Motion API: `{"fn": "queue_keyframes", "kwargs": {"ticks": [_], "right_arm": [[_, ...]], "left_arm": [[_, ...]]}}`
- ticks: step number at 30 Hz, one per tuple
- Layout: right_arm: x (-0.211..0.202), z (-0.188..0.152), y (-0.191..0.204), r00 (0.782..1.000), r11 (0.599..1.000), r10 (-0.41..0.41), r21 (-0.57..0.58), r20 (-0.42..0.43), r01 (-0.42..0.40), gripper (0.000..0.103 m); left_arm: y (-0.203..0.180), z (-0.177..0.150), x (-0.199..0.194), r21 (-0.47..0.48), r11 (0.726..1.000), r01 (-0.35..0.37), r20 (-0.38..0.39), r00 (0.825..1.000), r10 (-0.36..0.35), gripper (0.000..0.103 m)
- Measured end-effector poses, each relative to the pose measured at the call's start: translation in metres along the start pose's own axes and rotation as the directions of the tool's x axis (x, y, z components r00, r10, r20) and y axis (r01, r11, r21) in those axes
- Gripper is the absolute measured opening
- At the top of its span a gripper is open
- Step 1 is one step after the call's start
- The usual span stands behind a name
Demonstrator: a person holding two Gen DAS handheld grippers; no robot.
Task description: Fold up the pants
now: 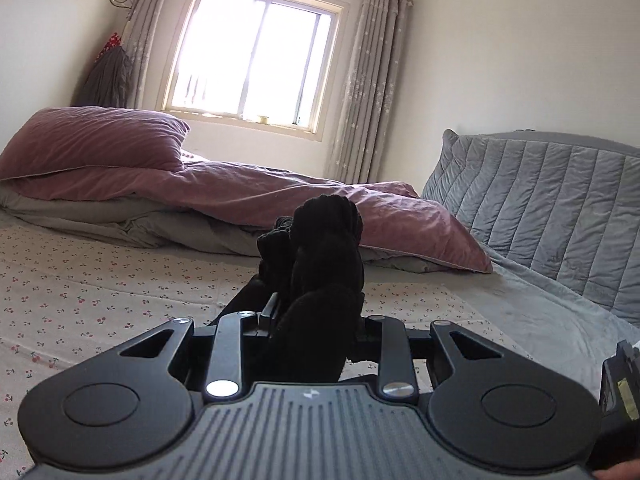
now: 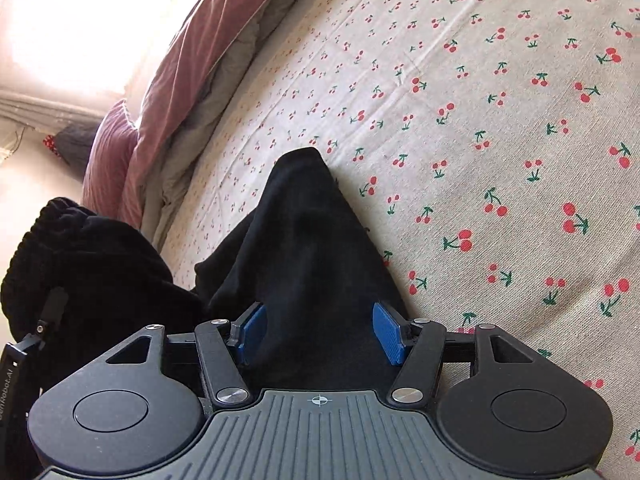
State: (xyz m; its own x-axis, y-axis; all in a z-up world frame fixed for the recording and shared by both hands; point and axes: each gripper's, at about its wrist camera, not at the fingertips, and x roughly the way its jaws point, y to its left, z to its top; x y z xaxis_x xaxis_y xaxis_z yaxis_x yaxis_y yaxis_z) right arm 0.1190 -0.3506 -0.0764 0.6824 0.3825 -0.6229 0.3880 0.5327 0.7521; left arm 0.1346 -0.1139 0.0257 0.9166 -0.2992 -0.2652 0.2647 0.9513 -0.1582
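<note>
Left wrist: left gripper point(image 1: 316, 304) jaws clenched on black pants point(image 1: 324, 248); right gripper point(image 2: 320, 332) jaws released, pants between.

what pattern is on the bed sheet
Small red cherries with green stems on a pale beige sheet; clearest in the right wrist view.

left tool point(image 1: 316, 312): matte black body, grey ribbed centre plate with small pale logo, two round black side discs, silver pivot screws on black link arms.
right tool point(image 2: 320, 332): same black build, grey ribbed plate with white crosshair mark, silver screws at link pivots.
right tool pads point(image 2: 386, 336): blue, finely ribbed, on black finger mounts.
lettering: partial white text on the black bar at left edge of right wrist view.
</note>
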Motion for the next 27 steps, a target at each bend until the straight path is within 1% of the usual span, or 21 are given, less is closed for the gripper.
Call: {"fn": "queue_keyframes", "kwargs": {"ticks": [2,4,6,8,9,10,11,12,13,14,16,18,20,21,22,24,25,26,27], "right_arm": [[-0.008,0.003,-0.007,1.0,1.0,0.017,0.019,-0.004,-0.017,0.059],[-0.012,0.006,-0.012,1.0,0.999,0.016,0.042,0.012,-0.016,0.061],[-0.021,0.011,-0.02,0.998,0.997,-0.024,0.07,0.055,0.02,0.064],[-0.027,0.017,-0.031,0.994,0.993,-0.062,0.109,0.095,0.052,0.064],[-0.028,0.019,-0.035,0.993,0.99,-0.066,0.129,0.098,0.053,0.064],[-0.03,0.021,-0.042,0.994,0.986,-0.056,0.162,0.093,0.041,0.064],[-0.03,0.023,-0.046,0.995,0.982,-0.039,0.186,0.088,0.022,0.064],[-0.031,0.024,-0.049,0.996,0.979,-0.025,0.203,0.086,0.007,0.064],[-0.033,0.025,-0.052,0.996,0.977,-0.016,0.212,0.088,-0.003,0.064],[-0.036,0.026,-0.052,0.995,0.978,-0.017,0.208,0.096,-0.004,0.064],[-0.038,0.028,-0.051,0.993,0.981,-0.033,0.192,0.112,0.011,0.064],[-0.039,0.029,-0.051,0.992,0.983,-0.043,0.181,0.118,0.021,0.064],[-0.038,0.029,-0.051,0.993,0.985,-0.038,0.171,0.116,0.018,0.064],[-0.038,0.029,-0.048,0.992,0.988,-0.037,0.155,0.12,0.018,0.064],[-0.038,0.028,-0.044,0.991,0.991,-0.036,0.131,0.132,0.019,0.064],[-0.042,0.024,-0.025,0.983,1.0,-0.021,0.018,0.181,0.018,0.064],[-0.045,0.021,-0.014,0.978,0.999,0.002,-0.052,0.207,0.009,0.064],[-0.047,0.017,-0.005,0.975,0.994,0.028,-0.107,0.221,-0.005,0.064],[-0.047,0.012,0.005,0.972,0.986,0.057,-0.166,0.227,-0.019,0.064]], "left_arm": [[-0.02,-0.02,0.01,0.086,0.996,0.02,-0.059,0.998,-0.015,0.029],[-0.034,-0.044,0.022,0.193,0.98,0.055,-0.152,0.988,-0.026,0.03],[-0.04,-0.066,0.03,0.254,0.962,0.103,-0.213,0.976,-0.048,0.032],[-0.043,-0.079,0.032,0.301,0.943,0.141,-0.234,0.97,-0.071,0.039],[-0.044,-0.079,0.03,0.304,0.939,0.162,-0.241,0.966,-0.089,0.041],[-0.042,-0.078,0.028,0.287,0.939,0.191,-0.252,0.96,-0.118,0.049],[-0.038,-0.075,0.022,0.263,0.937,0.23,-0.265,0.951,-0.159,0.059],[-0.035,-0.072,0.02,0.243,0.931,0.273,-0.283,0.938,-0.201,0.063],[-0.035,-0.069,0.012,0.226,0.918,0.325,-0.301,0.92,-0.251,0.065],[-0.032,-0.067,0.006,0.225,0.907,0.357,-0.311,0.908,-0.281,0.066],[-0.028,-0.067,-0.006,0.23,0.887,0.401,-0.322,0.891,-0.319,0.066],[-0.024,-0.064,-0.011,0.212,0.882,0.421,-0.316,0.884,-0.345,0.066],[-0.012,-0.056,-0.011,0.173,0.893,0.416,-0.301,0.885,-0.354,0.066],[-0.008,-0.049,-0.007,0.148,0.902,0.405,-0.287,0.891,-0.353,0.066],[0.002,-0.043,-0.008,0.126,0.914,0.386,-0.27,0.9,-0.342,0.066],[0.025,-0.034,-0.006,0.079,0.942,0.327,-0.245,0.922,-0.299,0.066],[0.042,-0.03,-0.005,0.039,0.959,0.279,-0.233,0.936,-0.263,0.066],[0.056,-0.029,-0.001,0.003,0.971,0.239,-0.231,0.945,-0.232,0.066],[0.072,-0.028,0.004,-0.049,0.982,0.183,-0.241,0.952,-0.189,0.066]]}}
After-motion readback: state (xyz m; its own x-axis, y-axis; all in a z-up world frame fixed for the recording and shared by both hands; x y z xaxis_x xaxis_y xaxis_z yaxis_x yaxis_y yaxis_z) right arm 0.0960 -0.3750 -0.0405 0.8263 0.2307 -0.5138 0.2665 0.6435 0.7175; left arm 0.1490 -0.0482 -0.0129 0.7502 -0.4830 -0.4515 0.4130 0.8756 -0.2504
